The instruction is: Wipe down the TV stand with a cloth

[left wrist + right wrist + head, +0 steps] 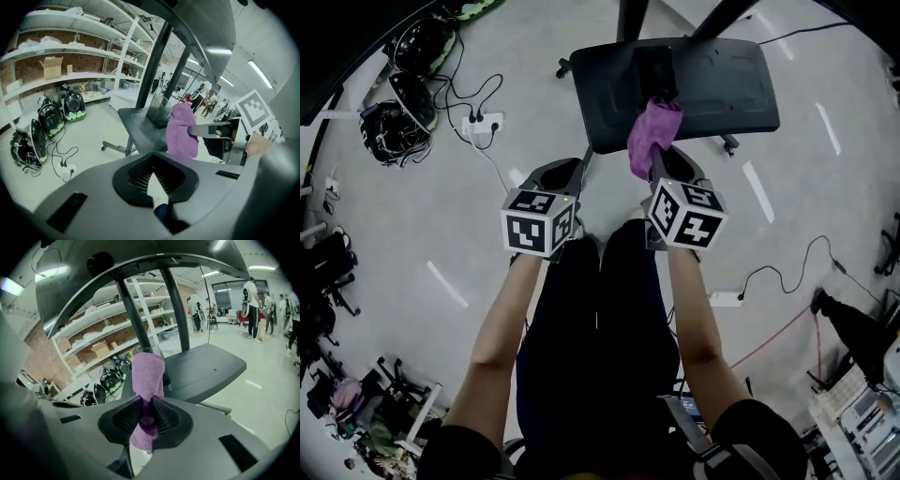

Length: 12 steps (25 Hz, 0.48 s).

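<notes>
Cloth (pixel 148 376) pinched in right gripper (pixel 149 408), left gripper (pixel 152 169) closed, empty

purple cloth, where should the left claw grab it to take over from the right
Grip the loose upper end of the purple fabric cloth, which stands out beyond the right claw, coming from its left. That end is free and folded narrow; lower down that claw pinches it.

The TV stand (pixel 722 84) has its uprights cut off above, and the cloth (pixel 653 131) hides part of its base.
</notes>
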{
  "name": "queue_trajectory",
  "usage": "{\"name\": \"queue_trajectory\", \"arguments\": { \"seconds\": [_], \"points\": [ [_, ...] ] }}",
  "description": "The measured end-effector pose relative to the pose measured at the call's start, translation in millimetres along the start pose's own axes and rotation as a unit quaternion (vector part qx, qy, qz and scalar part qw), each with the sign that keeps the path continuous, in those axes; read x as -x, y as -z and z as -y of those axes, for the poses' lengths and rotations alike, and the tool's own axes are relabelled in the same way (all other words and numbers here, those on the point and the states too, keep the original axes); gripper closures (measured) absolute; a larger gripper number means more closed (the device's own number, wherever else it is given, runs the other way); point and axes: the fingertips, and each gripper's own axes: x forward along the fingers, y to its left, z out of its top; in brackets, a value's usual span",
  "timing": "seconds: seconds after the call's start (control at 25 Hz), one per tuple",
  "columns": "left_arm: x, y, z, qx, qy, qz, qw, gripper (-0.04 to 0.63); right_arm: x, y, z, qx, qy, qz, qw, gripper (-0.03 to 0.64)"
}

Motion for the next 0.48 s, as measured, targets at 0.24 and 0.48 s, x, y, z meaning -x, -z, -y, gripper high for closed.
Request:
{"name": "queue_trajectory", "arguments": {
  "seconds": [0.24,0.48],
  "points": [
    [11.4,17.8,-20.3,0.006,0.002,-0.002,1.0,0.588,-18.4,28.7,-44.4,0.039,-0.016,-0.03,0.999,0.54],
    [18.9,30.3,-38.4,0.01,0.003,-0.007,0.9999,0.588,-49.8,58.2,-79.8,0.111,-0.032,-0.075,0.99,0.539]
  ]
}}
